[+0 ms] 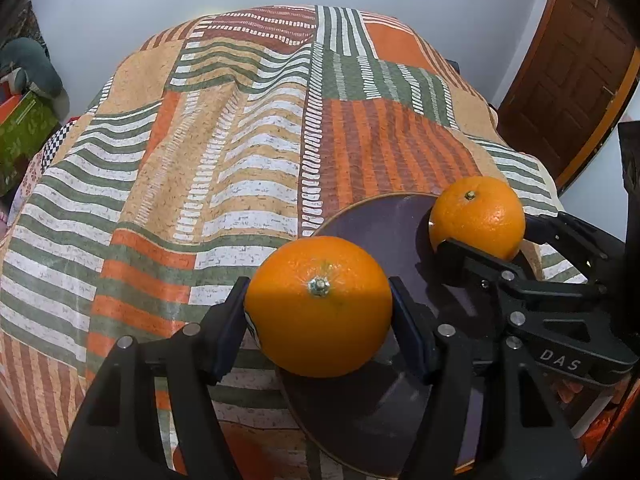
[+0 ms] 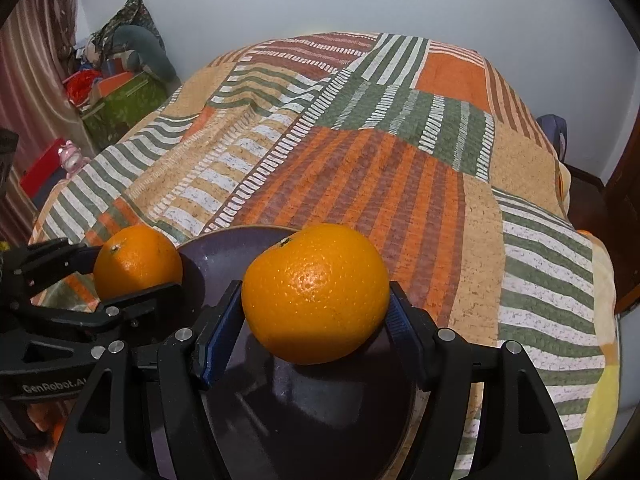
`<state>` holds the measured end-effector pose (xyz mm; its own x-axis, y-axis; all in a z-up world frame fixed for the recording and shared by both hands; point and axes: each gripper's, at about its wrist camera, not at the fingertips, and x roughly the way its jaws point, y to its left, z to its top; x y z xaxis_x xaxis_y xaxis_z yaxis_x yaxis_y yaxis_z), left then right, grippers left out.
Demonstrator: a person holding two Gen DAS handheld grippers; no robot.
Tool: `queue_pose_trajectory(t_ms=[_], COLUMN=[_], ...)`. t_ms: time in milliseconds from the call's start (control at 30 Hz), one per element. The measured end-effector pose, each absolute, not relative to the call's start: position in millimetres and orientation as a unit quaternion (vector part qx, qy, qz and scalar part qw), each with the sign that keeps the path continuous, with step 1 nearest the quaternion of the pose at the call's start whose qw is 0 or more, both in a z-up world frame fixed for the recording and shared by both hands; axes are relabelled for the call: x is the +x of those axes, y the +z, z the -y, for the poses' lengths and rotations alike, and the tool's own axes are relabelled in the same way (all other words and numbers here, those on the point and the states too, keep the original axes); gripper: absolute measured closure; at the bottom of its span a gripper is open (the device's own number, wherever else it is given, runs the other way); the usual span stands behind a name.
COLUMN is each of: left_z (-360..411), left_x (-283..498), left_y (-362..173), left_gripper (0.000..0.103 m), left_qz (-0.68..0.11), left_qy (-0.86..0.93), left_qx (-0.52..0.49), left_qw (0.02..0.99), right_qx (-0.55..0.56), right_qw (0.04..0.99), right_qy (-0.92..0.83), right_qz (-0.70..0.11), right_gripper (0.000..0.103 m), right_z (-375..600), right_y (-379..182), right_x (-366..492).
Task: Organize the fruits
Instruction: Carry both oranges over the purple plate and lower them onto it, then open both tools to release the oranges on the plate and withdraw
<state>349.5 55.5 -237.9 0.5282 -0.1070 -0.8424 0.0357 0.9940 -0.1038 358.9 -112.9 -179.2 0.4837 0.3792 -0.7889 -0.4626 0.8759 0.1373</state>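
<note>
Orange fruit, left: one orange [image 1: 318, 306] sits clamped between the blue pads of the left gripper [image 1: 318, 320], stem end facing up, held over the near-left edge of the plate.
Orange fruit, right: a second orange [image 2: 316, 294] is gripped between both pads of the right gripper [image 2: 316, 320], positioned above the plate's centre.
Contact with plate: cannot tell from either view whether the oranges rest on the dish or hang just above it.
Plate: dark purple plate [image 1: 384, 220] with a tan rim, lying on the bedspread beneath both grippers.
Relation of fruits: the two oranges are near each other, apart, not touching.
Surface: patchwork bedspread [image 1: 200, 160] in orange, green, white and tan stripes, slightly rumpled.
Surroundings: brown wooden door [image 1: 572, 80] at right; green box [image 2: 124, 110] at left beside the bed.
</note>
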Motion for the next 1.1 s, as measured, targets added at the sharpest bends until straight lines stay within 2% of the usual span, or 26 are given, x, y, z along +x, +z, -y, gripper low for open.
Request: queue_pose_trajectory(t_ms=[300,433,833,1000,1100], left_z=[-52.7,-52.8,-61.5,-60.2,-58.7], left_x=[342.2,334.0,282.6,246.4,223.9], left_y=[-235.6,-223.0,-165.1,-148.9,-144.0], left_gripper=[0.033,0.029,0.029,0.02,0.019], left_qz=[-0.489,-0.47,-0.424,-0.41,-0.408], left_qy=[-0.043,-0.034,-0.031,-0.034,-0.038], left_qx=[-0.037,-0.034,-0.028,-0.011,-0.002], left_qw=[0.87,0.881,0.904,0.911,0.912], right_qx=[-0.059,-0.067,-0.091,-0.1,-0.1], right_qw=[0.858,0.876,0.902,0.907,0.909], right_qy=[0.237,0.226,0.219,0.218,0.218], right_qz=[-0.452,-0.421,-0.361,-0.345,-0.34], right_gripper=[0.037,0.026,0.022,0.021,0.021], right_z=[110.3,114.7,123.0,125.5,129.5], right_y=[-177.7,-162.7,-111.3,-96.2,-89.8], right_x=[357.0,349.4,304.9,282.6,267.3])
